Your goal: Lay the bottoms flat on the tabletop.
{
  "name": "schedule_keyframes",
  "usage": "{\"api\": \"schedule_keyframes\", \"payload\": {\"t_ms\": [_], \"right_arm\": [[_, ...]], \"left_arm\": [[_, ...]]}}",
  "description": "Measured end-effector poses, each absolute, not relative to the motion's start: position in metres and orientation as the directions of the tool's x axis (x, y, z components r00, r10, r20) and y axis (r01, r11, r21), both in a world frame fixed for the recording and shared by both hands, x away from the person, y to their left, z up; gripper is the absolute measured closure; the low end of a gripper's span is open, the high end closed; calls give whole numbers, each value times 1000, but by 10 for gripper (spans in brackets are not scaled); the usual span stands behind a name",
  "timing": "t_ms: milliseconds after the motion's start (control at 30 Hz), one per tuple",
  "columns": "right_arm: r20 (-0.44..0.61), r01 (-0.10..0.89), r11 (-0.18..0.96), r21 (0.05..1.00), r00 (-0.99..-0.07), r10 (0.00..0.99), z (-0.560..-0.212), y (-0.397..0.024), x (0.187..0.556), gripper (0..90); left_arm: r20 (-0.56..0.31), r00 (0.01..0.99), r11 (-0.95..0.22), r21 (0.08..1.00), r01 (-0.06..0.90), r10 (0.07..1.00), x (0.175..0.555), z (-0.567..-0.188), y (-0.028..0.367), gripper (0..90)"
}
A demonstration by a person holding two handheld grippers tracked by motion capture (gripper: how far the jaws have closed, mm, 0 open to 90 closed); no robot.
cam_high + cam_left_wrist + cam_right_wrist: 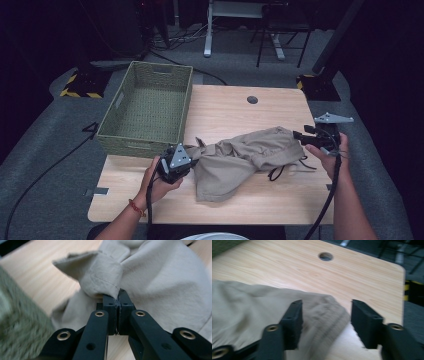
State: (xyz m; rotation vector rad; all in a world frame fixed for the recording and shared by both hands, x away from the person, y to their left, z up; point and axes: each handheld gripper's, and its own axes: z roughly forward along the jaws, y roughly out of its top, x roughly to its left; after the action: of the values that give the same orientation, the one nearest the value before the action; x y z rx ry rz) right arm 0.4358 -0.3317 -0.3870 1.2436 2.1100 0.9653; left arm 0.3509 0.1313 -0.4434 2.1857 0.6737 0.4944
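A crumpled beige garment (pixel 245 157) lies across the middle of the wooden table (pixel 225 107). My left gripper (pixel 191 161) is at the garment's left end, shut on a bunched fold of the cloth (pixel 103 277), with the jaws pressed together. My right gripper (pixel 298 136) is at the garment's right end, held a little above the table. Its jaws stand apart in the right gripper view, with the garment's edge (pixel 322 312) lying below and between them, untouched by the pads. Black drawstrings (pixel 280 170) trail from the garment near the right hand.
A green woven basket (pixel 147 107) stands at the table's left rear, close behind my left gripper. A round cable hole (pixel 252 99) sits in the table near the back edge. Bare wood lies in front of the garment and behind it.
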Motion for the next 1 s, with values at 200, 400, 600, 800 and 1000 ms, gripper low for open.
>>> {"api": "schedule_keyframes", "payload": {"t_ms": [200,400,600,800,1000], "right_arm": [[-58,350,441,826,-726,685,-399,-311,419,322],[-91,193,596,780,-906,413,-425,-266,372,249],[-112,159,674,721,-934,340,-455,-253,356,241],[-127,167,707,687,-931,343,-474,-244,357,197],[-223,149,758,635,-904,364,-486,-232,356,266]], "left_arm": [[88,796,-564,752,341,599,349,-457,139,879],[90,806,-591,728,348,586,346,-466,138,876],[90,813,-609,711,352,575,348,-471,134,873],[109,824,-649,676,348,556,352,-481,126,866],[117,841,-696,627,350,528,358,-488,119,854]]}}
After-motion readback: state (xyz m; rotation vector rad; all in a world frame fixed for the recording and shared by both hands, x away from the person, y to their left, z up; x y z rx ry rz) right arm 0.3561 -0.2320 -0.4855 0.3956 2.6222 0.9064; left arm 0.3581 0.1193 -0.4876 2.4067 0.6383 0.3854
